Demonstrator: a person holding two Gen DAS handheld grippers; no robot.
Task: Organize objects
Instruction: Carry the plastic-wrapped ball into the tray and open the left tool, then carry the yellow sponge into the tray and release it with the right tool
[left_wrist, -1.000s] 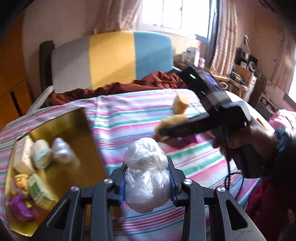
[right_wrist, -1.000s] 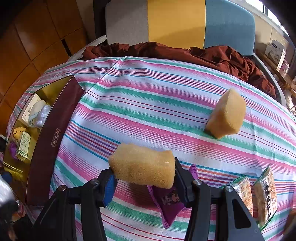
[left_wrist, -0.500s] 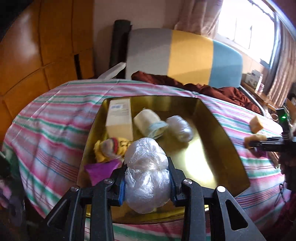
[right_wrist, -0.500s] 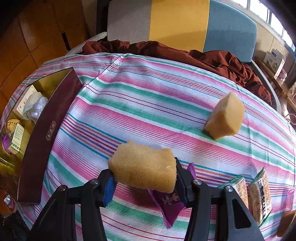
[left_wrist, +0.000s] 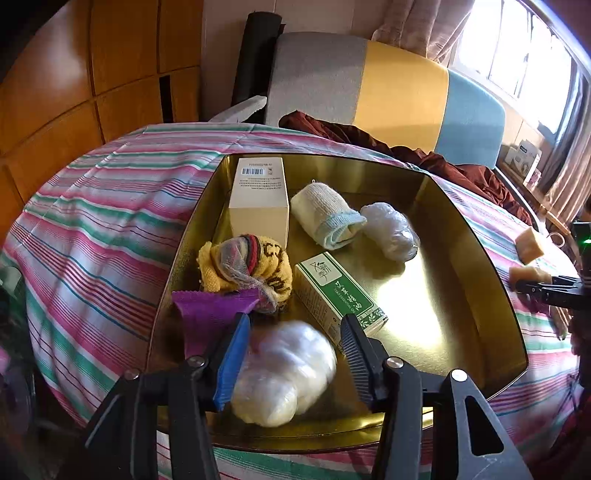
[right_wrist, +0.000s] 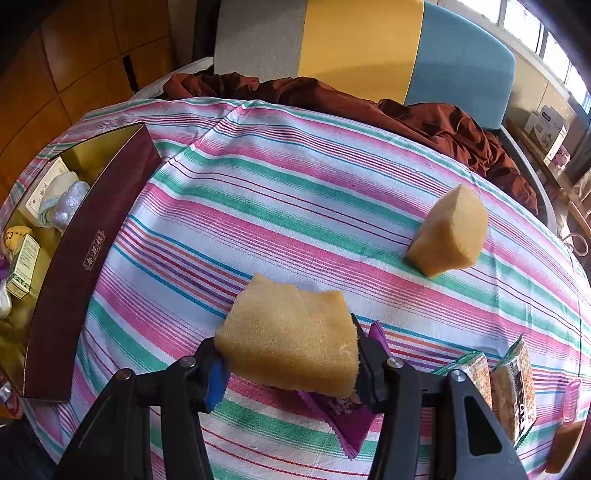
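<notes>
Your left tongs (left_wrist: 291, 334) stand apart over the gold tray's near edge (left_wrist: 369, 439), the crinkled clear plastic bundle (left_wrist: 284, 373) loose between them, so lift straight clear while your right tongs (right_wrist: 288, 360) grip the tan sponge block (right_wrist: 291, 338).

Left gripper (left_wrist: 293, 332): jaws spread wide over the tray's near end
Clear plastic-wrapped white bundle (left_wrist: 284, 373): blurred, between the fingers, touching neither
Gold metal tray (left_wrist: 461, 295): on the striped pink-and-green cloth (left_wrist: 99, 236)
Tray contents: cream cardboard box (left_wrist: 258, 195), rolled white sock (left_wrist: 325, 216), small clear-wrapped bundle (left_wrist: 389, 230), green-and-white carton (left_wrist: 340, 291), yellow knitted toy (left_wrist: 243, 269), purple foil sachet (left_wrist: 207, 314)
Right gripper (left_wrist: 532, 284): at far right, gripping a tan sponge block (left_wrist: 528, 275)
</notes>
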